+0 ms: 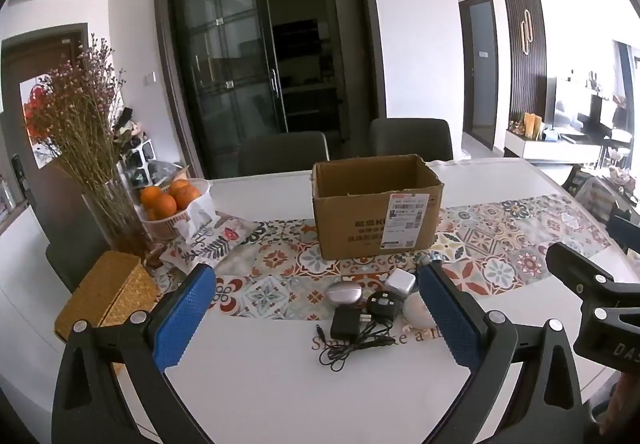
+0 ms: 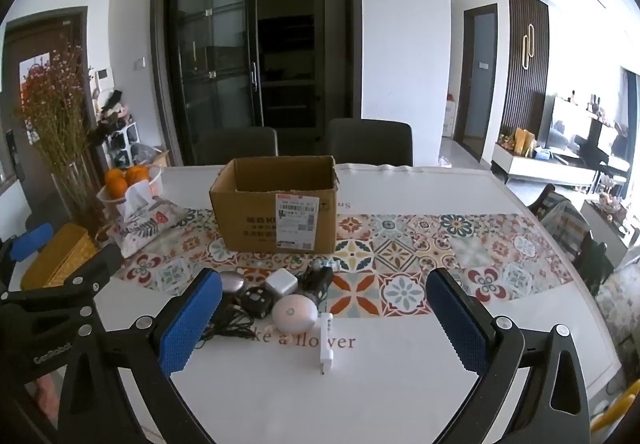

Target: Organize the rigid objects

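Several small gadgets sit clustered on the table (image 2: pixel 400 384) just before the open box (image 2: pixel 276 211): black adapter (image 1: pixel 345 325), grey case (image 1: pixel 343 292), white cube (image 2: pixel 281 282), pale dome (image 2: pixel 295 313), white plug (image 2: pixel 325 342). We hold both tongs above them, left gripper (image 1: pixel 316 320) and right gripper (image 2: pixel 324 324) spread wide, gripping nothing. Oranges (image 1: pixel 168 197) sit far left.
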A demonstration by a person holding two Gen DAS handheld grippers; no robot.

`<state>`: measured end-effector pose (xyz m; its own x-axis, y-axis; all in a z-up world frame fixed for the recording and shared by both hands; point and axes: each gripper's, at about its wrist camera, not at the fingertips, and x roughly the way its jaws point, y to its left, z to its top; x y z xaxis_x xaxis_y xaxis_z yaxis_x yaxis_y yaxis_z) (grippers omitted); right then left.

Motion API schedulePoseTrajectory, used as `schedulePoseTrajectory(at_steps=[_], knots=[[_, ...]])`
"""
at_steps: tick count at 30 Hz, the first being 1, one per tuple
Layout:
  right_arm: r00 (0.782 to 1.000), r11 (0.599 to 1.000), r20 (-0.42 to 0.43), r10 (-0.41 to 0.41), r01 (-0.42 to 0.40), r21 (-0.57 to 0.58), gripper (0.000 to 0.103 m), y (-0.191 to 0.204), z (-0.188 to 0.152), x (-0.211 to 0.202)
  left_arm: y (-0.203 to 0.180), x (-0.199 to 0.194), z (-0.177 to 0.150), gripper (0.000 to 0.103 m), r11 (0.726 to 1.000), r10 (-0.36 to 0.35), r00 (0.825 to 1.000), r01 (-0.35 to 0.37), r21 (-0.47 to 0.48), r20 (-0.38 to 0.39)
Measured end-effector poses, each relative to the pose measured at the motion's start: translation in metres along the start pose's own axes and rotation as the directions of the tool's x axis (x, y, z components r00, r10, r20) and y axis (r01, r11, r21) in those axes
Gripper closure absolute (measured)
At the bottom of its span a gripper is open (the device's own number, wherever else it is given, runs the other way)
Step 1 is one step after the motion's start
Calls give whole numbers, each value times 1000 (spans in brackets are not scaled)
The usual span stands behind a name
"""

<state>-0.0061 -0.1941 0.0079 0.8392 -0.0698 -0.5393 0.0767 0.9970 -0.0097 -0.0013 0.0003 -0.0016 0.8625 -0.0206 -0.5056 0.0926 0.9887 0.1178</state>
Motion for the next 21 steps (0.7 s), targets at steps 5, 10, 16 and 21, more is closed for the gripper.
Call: schedulePoseTrajectory(at_steps=[5,10,16,21], knots=[[1000,1000,-3,5,-5,-3,1,3,0,1,-1,0,0,0,1000,-6,1000,6,-4,-9],[1000,1000,-3,3,-3,-2,1,2,0,1,0,0,-2,0,1000,-7,1000,7,-6,-6],[1000,1000,-3,3,-3,-1,1,4,1,3,0,-1,-2,0,1000,-8,1000,8,-7,-2],[1000,1000,-3,0,0,-4,1,4,2,3,0,0,-2,0,1000,-10,1000,10,-8,-5]])
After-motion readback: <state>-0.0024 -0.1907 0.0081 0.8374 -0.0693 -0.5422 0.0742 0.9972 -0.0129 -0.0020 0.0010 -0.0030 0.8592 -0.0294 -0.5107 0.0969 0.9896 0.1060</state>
